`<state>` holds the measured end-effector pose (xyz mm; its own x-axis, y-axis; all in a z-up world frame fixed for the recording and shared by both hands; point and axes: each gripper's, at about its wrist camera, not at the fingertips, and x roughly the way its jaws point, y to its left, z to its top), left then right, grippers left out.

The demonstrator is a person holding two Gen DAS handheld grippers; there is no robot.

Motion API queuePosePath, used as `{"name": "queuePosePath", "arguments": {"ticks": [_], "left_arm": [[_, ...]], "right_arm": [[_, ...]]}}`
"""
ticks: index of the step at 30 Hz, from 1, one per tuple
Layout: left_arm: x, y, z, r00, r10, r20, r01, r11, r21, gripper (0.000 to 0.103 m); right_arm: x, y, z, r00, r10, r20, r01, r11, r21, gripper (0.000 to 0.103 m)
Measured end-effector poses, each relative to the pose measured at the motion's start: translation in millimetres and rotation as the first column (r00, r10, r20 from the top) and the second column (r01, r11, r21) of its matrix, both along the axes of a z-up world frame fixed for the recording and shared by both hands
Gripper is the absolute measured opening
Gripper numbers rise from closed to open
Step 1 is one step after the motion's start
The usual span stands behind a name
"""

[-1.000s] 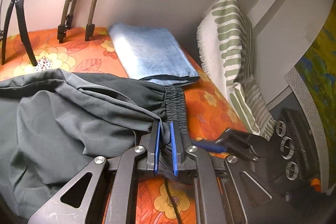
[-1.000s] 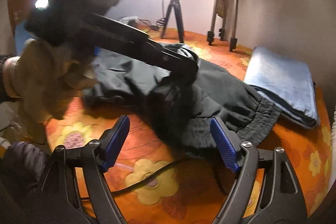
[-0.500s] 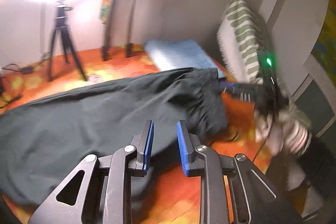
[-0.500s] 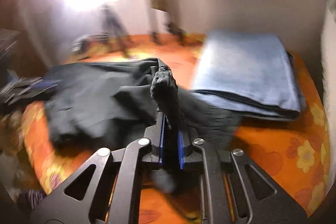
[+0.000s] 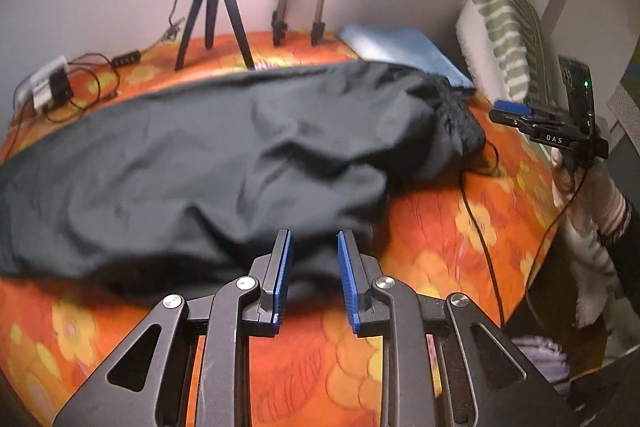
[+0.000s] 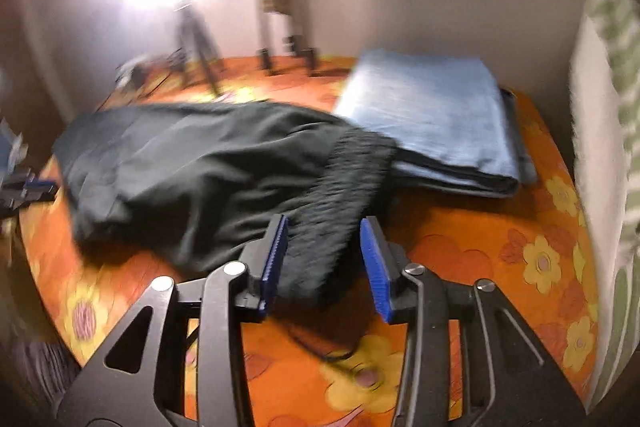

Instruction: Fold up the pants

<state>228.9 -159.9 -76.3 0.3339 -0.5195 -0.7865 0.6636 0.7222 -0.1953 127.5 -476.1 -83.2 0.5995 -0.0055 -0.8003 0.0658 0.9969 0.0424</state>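
Observation:
Dark green-black pants (image 5: 208,163) lie spread across the orange flowered bedcover (image 5: 432,251), legs to the left, gathered waistband (image 6: 344,183) at the right. My left gripper (image 5: 312,275) is open and empty at the near edge of the pants. My right gripper (image 6: 324,259) is open, its blue pads either side of the waistband's near end, which lies loose on the bed. The right gripper also shows in the left wrist view (image 5: 516,109), at the right beyond the waistband.
A folded blue cloth (image 6: 432,115) lies behind the waistband. A green-striped pillow (image 5: 504,27) leans on the right wall. Tripods (image 5: 212,11) and cables (image 5: 80,75) stand at the back. A black cable (image 5: 476,219) runs over the bed's right side.
My left gripper let go of the waistband and drew back to the pants' near edge. My right gripper closed on the waistband, then opened; the pants now lie spread out.

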Motion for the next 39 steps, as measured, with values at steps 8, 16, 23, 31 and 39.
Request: {"name": "queuePosePath", "arguments": {"ticks": [8, 16, 23, 31, 39], "left_arm": [[-13, -3, -34, 0.993, 0.011, -0.117, -0.018, 0.998, -0.062, 0.031], [9, -4, -56, 0.962, 0.093, -0.256, -0.146, 0.970, -0.195, 0.031], [12, -11, -56, 0.966, 0.090, -0.241, -0.150, 0.959, -0.240, 0.030], [14, -2, -49, 0.975, 0.108, -0.195, -0.157, 0.954, -0.256, 0.006], [4, 2, -37, 0.984, 0.106, -0.143, -0.142, 0.952, -0.271, 0.003]], "right_arm": [[-17, 34, -18, 0.997, 0.015, -0.070, -0.022, 0.994, -0.106, 0.062], [-35, -21, -26, 0.967, -0.230, -0.105, 0.241, 0.964, 0.111, 0.072], [-48, -57, -57, 0.892, -0.399, -0.211, 0.452, 0.788, 0.419, 0.073], [-36, -42, -81, 0.876, -0.406, -0.259, 0.480, 0.691, 0.540, 0.073], [-21, -42, -90, 0.845, -0.461, -0.269, 0.519, 0.588, 0.620, 0.074]]}}
